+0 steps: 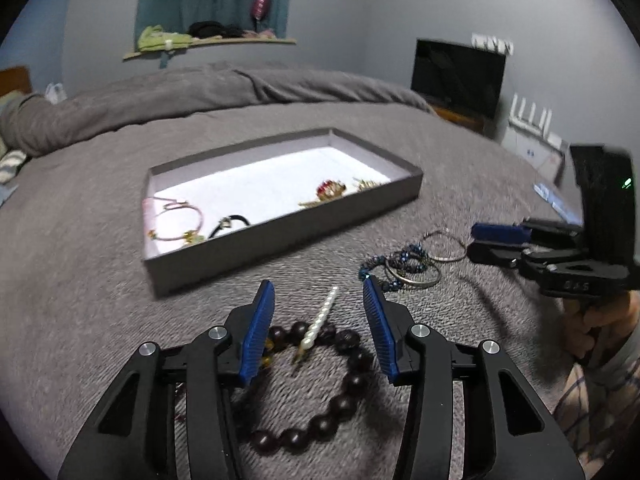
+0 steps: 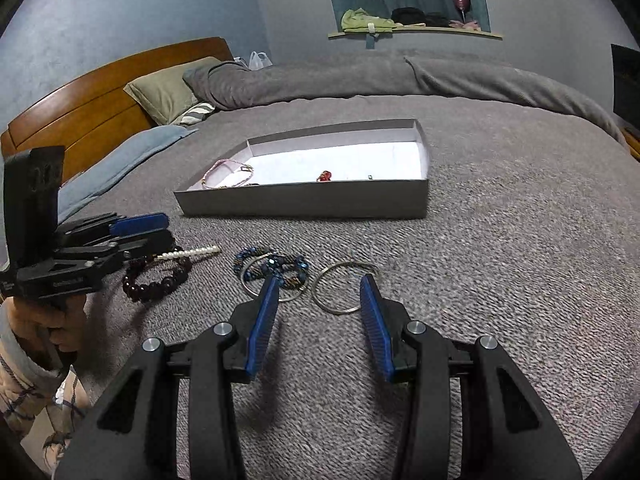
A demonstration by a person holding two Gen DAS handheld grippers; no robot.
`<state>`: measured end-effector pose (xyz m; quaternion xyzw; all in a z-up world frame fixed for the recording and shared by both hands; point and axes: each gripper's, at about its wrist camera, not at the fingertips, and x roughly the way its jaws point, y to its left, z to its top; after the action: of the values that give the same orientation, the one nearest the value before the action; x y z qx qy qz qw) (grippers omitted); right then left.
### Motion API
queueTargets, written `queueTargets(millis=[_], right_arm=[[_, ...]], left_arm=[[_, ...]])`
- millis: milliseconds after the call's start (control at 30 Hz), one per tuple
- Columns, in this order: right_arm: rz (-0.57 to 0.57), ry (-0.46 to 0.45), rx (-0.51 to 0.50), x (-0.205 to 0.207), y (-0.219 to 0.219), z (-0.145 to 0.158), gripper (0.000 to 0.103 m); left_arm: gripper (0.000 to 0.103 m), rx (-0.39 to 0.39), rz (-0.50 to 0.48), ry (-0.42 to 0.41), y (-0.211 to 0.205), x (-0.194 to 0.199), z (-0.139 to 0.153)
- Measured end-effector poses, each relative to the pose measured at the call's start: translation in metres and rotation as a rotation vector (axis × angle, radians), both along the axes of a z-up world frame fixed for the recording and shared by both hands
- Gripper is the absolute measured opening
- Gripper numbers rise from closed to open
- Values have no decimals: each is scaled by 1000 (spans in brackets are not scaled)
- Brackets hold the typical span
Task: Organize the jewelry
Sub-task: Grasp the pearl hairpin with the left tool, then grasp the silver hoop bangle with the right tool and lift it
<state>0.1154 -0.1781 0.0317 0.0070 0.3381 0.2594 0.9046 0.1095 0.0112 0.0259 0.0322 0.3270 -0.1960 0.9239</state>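
Left hand-held gripper [image 1: 319, 300]: jaws half open, empty, straddling pearl strand [image 1: 320, 322] over dark bead bracelet [image 1: 320, 392] on bed [image 1: 80, 280]. Light, stiff, slippery; you pinch mid-strand. Right hand-held gripper [image 2: 319, 296]: half open, empty.

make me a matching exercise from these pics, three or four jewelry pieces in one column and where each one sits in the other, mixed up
Things:
1. pink bracelet
2. dark bead bracelet
3. plain metal ring
4. red brooch

Places:
A. on the blanket, ahead of the right gripper
B. in the tray, left end
C. in the tray, right half
D. on the blanket, under the left gripper

Pairs: 1-B, 2-D, 3-A, 4-C
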Motion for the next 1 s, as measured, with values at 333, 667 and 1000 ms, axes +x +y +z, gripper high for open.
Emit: queueTargets(millis=[333, 667, 1000], right_arm=[[-21, 9, -17, 1, -11, -6, 48], [-1, 27, -78, 6, 0, -10, 50], [18, 37, -198, 22, 20, -13, 52]], left_arm=[[8, 77, -12, 73, -13, 16, -20], [7, -9, 24, 15, 5, 6, 1], [7, -22, 29, 4, 9, 0, 7]])
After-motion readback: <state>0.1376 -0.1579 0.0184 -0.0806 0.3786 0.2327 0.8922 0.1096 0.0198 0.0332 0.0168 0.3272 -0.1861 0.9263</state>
